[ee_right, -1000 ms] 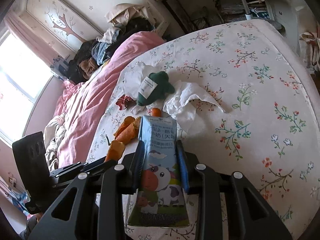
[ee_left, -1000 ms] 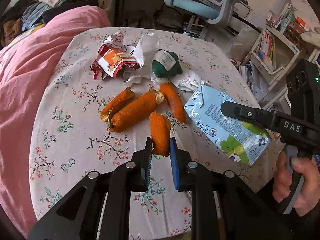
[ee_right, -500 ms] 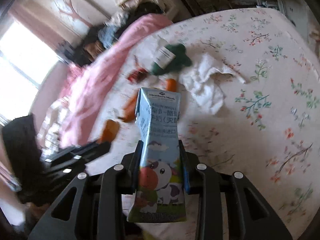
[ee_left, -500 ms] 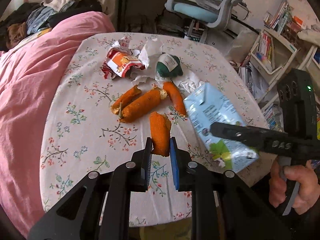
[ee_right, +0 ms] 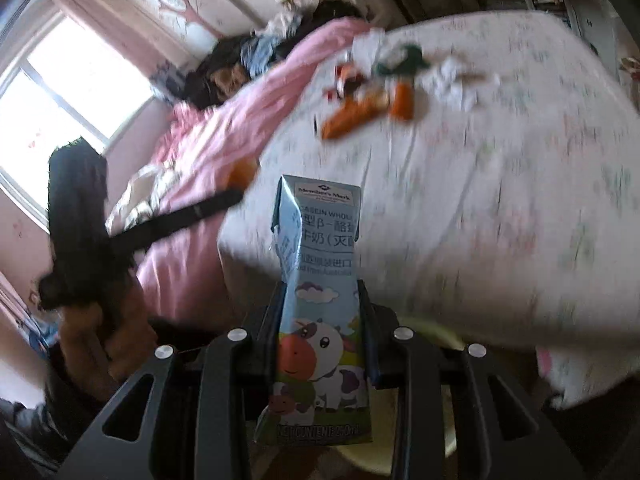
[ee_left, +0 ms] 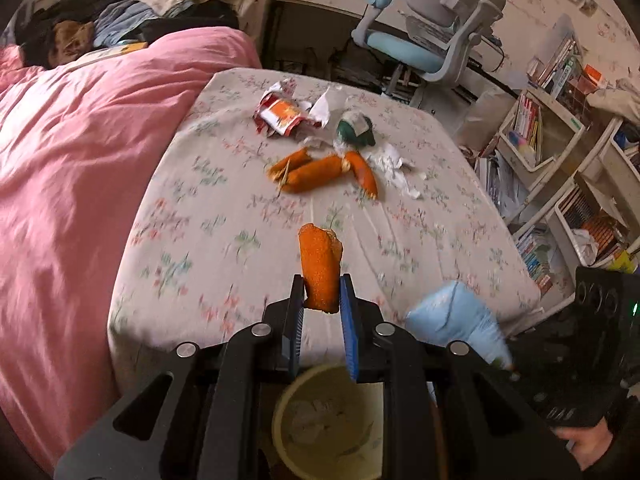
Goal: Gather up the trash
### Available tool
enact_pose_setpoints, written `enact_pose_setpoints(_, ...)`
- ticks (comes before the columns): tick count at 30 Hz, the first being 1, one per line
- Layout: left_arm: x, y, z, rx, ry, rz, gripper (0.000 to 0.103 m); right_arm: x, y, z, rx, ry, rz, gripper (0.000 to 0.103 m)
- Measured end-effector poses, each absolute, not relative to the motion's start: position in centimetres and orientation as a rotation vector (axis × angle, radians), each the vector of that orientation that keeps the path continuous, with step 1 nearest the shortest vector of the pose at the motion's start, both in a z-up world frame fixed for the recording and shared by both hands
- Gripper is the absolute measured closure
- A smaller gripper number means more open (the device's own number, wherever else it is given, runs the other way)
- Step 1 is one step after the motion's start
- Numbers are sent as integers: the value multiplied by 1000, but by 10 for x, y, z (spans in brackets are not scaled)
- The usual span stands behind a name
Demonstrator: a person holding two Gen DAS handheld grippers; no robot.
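Observation:
My left gripper point(ee_left: 320, 300) is shut on an orange peel piece point(ee_left: 320, 268) and holds it above a yellow bin point(ee_left: 288, 440) at the table's near edge. My right gripper point(ee_right: 322, 308) is shut on a light blue milk carton point(ee_right: 320, 280), which also shows in the left wrist view point(ee_left: 452, 324), over the bin's rim point(ee_right: 432, 326). More orange peels point(ee_left: 316, 170), a red wrapper point(ee_left: 280, 114), a green bottle point(ee_left: 352, 134) and white tissue point(ee_left: 392, 164) lie on the floral table point(ee_left: 224, 216).
A pink duvet point(ee_left: 72, 160) covers the bed left of the table. A blue desk chair point(ee_left: 424, 48) stands behind it. Bookshelves point(ee_left: 552, 160) stand at the right. A window point(ee_right: 52, 92) is at the far left.
Both grippers have pulled back from the table with their loads. The peel and the carton now hang near the table's front edge above the yellow bin, which has come into view.

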State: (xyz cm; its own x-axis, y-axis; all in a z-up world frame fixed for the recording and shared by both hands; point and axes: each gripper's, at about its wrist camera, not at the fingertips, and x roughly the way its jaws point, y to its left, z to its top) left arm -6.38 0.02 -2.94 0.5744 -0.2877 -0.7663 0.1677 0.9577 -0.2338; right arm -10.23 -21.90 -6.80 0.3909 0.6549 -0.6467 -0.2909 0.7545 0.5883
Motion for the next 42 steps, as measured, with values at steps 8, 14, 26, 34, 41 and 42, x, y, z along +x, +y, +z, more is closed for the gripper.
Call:
enact_pose_setpoints(8, -103, -12, -52, -54, 994, -274, 86, -120, -217, -82, 329, 1030, 501, 49)
enact_pose_setpoints(14, -133, -53, -83, 161, 1128, -378, 79, -119, -232, -71, 350, 896, 396, 40)
enact_pose_setpoints(26, -131, -44, -57, 188, 975, -234, 29, -125, -232, -73, 325, 860, 293, 30)
enact_pose_setpoints(34, -126, -32, -51, 127, 951, -197, 25, -124, -226, -76, 295, 855, 283, 30)
enact_pose_setpoints(41, -127, -32, -52, 130, 949, -193, 24, -125, -224, -76, 279, 854, 285, 30)
enact_pose_setpoints(42, -127, -32, -52, 130, 950, -193, 24, -125, -224, -76, 278, 854, 285, 30)
